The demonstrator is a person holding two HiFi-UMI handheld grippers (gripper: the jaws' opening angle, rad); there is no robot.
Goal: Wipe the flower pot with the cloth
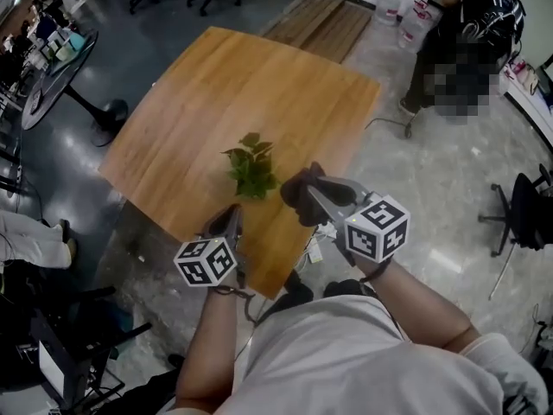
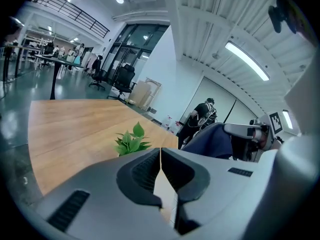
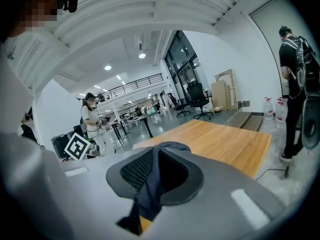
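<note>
Wooden table, grey concrete floor, office chairs, white wall

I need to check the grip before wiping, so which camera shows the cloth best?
The right gripper view: the cloth is close up, pinched between the shut jaws of the right gripper. The head view shows only a dark bunch beside the plant; the left gripper view shows a blue fold on its right side.

No legible text, label, brand, number or sign on any surface in view.
</note>
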